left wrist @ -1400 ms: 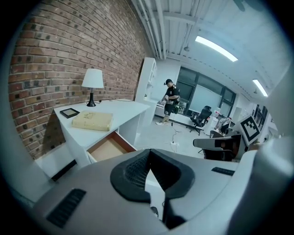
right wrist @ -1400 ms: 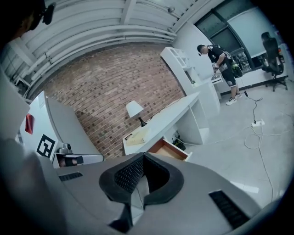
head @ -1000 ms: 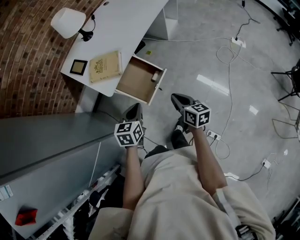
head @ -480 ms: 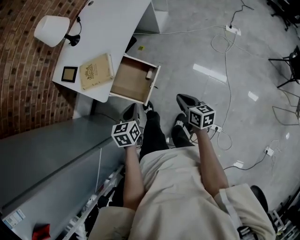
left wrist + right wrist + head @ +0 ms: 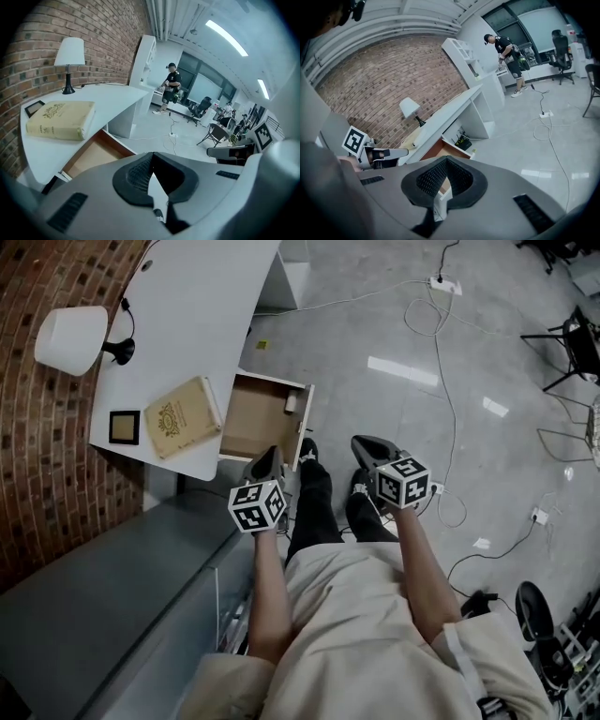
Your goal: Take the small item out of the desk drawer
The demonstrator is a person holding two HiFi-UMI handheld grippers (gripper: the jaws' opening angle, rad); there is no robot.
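Both your claws are clenched with nothing in them. In their own views, the left gripper (image 5: 151, 154) and the right gripper (image 5: 446, 159) each show the pads meeting at the tip around empty air.

From the head view they hang over the floor near the open drawer (image 5: 248, 423). The left one is closest to its front panel, and both are clear of it.

The small item (image 5: 291, 403) sits inside the drawer, in the corner against the front panel on the side away from you. It's pale and stubby, and way too tiny to say what it is.

Your left gripper view only catches a wedge of the drawer's brown bottom. The gripper body blocks the rest, item included. The right gripper view gets just a sliver of drawer too.

On the desk (image 5: 206, 315) there's a tan book (image 5: 183, 416), a little frame (image 5: 124, 427) and a lamp (image 5: 70, 338).
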